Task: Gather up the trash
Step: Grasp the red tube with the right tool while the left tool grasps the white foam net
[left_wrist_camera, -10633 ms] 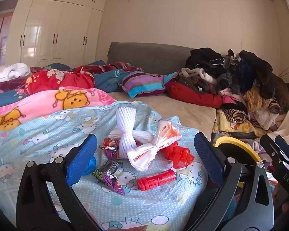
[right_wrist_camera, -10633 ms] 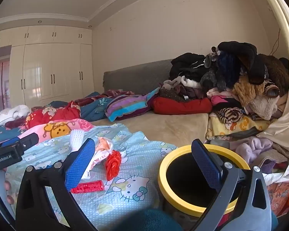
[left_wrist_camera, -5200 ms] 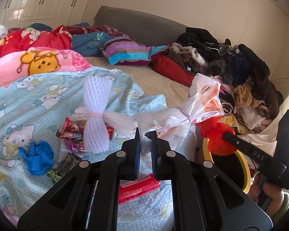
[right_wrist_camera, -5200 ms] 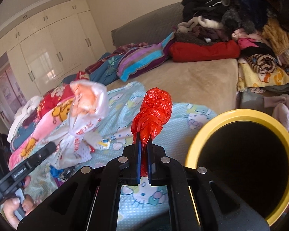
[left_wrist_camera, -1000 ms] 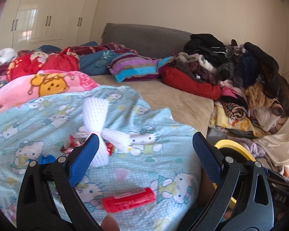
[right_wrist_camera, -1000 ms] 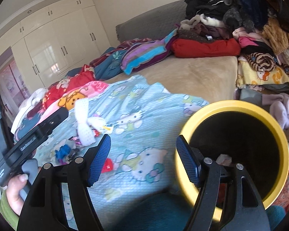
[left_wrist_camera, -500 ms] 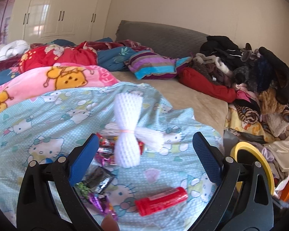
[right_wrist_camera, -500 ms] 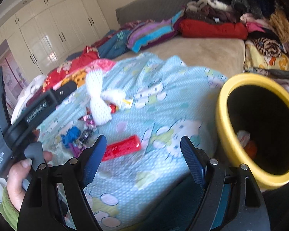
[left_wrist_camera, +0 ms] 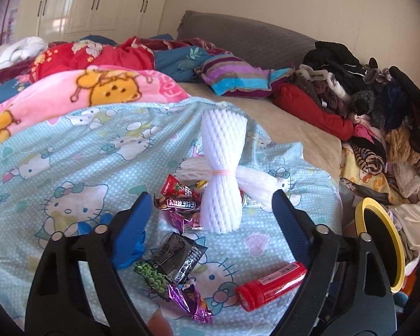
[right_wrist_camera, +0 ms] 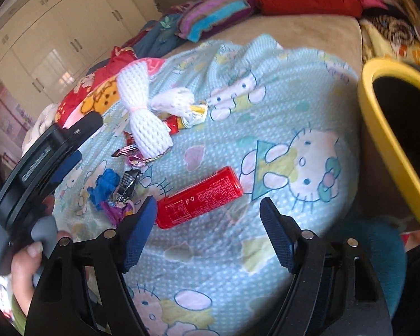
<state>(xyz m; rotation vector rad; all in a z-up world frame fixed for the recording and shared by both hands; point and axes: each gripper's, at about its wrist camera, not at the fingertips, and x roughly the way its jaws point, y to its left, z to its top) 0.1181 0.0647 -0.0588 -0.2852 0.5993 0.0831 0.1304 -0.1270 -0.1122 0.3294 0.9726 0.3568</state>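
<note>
Trash mostly uncollected, scattered on blue cartoon bedsheet [left_wrist_camera: 70, 151]: white foam net [left_wrist_camera: 222, 179], snack wrappers [left_wrist_camera: 179, 201], red tube [right_wrist_camera: 200, 197]. Yellow-rimmed bin [right_wrist_camera: 389, 128] alongside bed. Left gripper [left_wrist_camera: 210, 218] narrowing but empty; right gripper [right_wrist_camera: 208, 224] apart, empty, nearing red tube.

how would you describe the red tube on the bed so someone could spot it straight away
Start at the light blue cartoon-cat blanket spread over the bed, beside the yellow-rimmed bin. On the blanket's near part, apart from the wrapper pile, lies the red tube on its side. It is the only smooth, solid cylinder there; its neighbours are crumpled snack wrappers and a white foam net.
</note>
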